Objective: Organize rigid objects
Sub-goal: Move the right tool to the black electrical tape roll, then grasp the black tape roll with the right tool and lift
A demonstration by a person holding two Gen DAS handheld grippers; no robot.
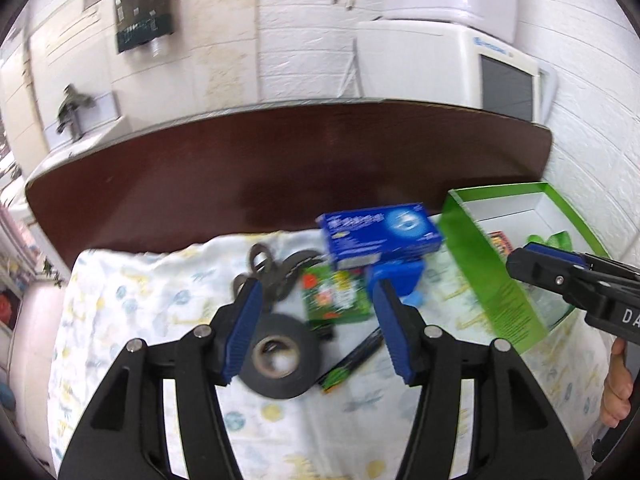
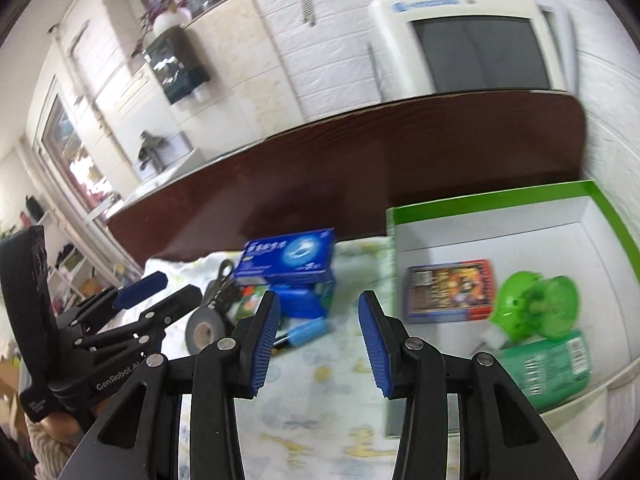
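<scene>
My left gripper [image 1: 318, 296] is open and holds nothing. It hangs over a pile on the patterned cloth [image 1: 132, 320]: a black tape roll [image 1: 276, 356], scissors [image 1: 272, 276], a green packet [image 1: 336, 300], a blue box [image 1: 380, 232] and a dark flat packet [image 1: 352, 360]. My right gripper [image 2: 319, 304] is also open and empty, above the cloth between the blue box [image 2: 288, 256] and the green-rimmed box [image 2: 492, 196]. That box holds a red-and-blue card pack [image 2: 448, 286], a green plastic item [image 2: 536, 306] and a green packet [image 2: 548, 364]. A light blue tube [image 2: 308, 330] lies near the right gripper's left finger.
The cloth covers the near part of a dark brown table [image 1: 280, 160]. A white CRT monitor [image 2: 472, 40] stands behind it against a white brick wall. The green box [image 1: 496, 272] sits by the right wall. A hand [image 1: 618, 392] holds the right gripper [image 1: 528, 258].
</scene>
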